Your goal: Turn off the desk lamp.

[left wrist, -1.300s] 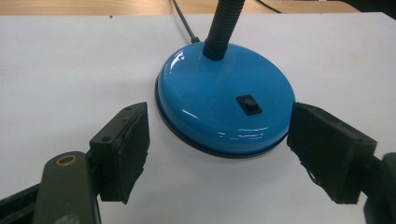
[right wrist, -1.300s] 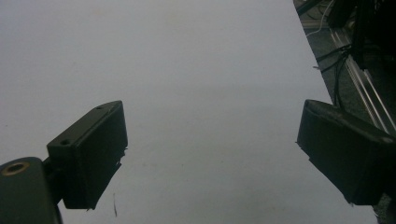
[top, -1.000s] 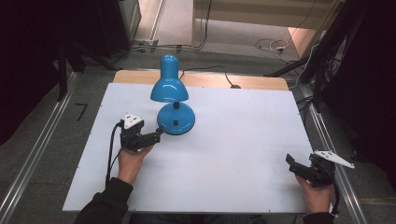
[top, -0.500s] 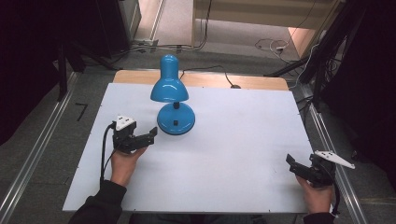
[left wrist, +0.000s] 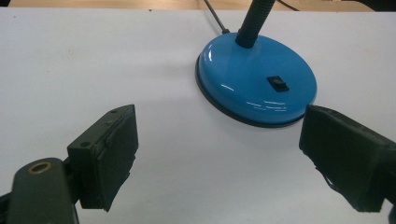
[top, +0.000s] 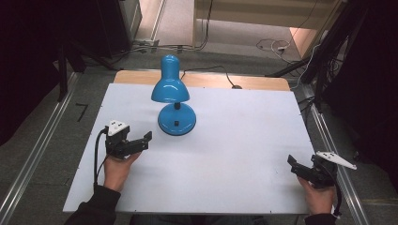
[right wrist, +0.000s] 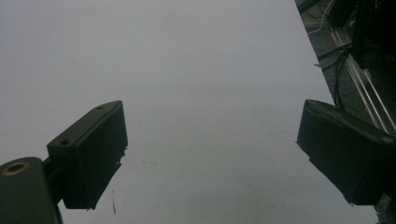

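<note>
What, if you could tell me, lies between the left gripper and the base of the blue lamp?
Nothing: in the left gripper view, bare white tabletop separates the open left gripper from the lamp base.

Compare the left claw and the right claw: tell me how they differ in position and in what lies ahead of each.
The left claw sits near the middle-left of the table, close to the blue lamp; the right claw is at the table's right edge, far from it. The left claw's view faces the lamp base and its switch; the right claw faces bare tabletop. Both are open, hold nothing, and are hand-held.
</note>
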`<state>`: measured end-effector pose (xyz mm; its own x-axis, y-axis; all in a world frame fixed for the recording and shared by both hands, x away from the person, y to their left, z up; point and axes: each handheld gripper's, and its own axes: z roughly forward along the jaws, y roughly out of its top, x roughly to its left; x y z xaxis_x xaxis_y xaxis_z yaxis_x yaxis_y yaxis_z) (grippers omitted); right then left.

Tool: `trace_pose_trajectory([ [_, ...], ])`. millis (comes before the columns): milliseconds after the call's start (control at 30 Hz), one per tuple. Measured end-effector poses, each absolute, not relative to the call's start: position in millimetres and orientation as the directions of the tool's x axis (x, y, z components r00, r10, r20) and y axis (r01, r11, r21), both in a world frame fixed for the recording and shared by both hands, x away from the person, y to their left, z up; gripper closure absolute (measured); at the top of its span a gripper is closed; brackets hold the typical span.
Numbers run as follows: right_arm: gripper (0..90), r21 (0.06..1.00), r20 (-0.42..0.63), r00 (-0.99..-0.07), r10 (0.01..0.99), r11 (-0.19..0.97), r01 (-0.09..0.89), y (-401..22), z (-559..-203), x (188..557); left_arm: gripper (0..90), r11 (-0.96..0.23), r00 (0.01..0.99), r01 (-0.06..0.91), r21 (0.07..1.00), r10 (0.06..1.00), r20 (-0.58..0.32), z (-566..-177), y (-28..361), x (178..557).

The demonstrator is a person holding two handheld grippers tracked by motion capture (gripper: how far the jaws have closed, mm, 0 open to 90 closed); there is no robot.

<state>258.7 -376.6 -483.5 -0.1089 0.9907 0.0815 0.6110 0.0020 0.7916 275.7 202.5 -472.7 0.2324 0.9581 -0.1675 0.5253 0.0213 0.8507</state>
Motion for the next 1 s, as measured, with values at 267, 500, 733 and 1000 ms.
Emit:
trace_pose_trajectory([
  [267, 7.1, 0.791, 0.083, -0.109, 0.991, 0.001, 0.612, -376.7, -483.5, 258.7, 11.0, 0.017, 0.229, 0.528, 0.849, 0.96, -0.162, -473.3, 206.4, 269.5],
  [500, 7.1, 0.791, 0.082, -0.108, 0.991, 0.001, 0.612, -376.7, -483.5, 258.7, 10.0, 0.026, 0.22, 0.53, 0.848, 0.961, -0.167, -474.0, 211.5, 264.3],
  [733, 7.1, 0.791, 0.082, -0.108, 0.991, 0.001, 0.611, -376.5, -483.0, 258.1, 9.6, 0.028, 0.214, 0.53, 0.847, 0.963, -0.166, -473.9, 216.9, 256.4],
  [1000, 7.1, 0.792, 0.081, -0.108, 0.991, 0.002, 0.61, -376.9, -482.9, 258.0, 9.6, 0.031, 0.196, 0.543, 0.839, 0.967, -0.163, -479.6, 225.7, 245.8],
])
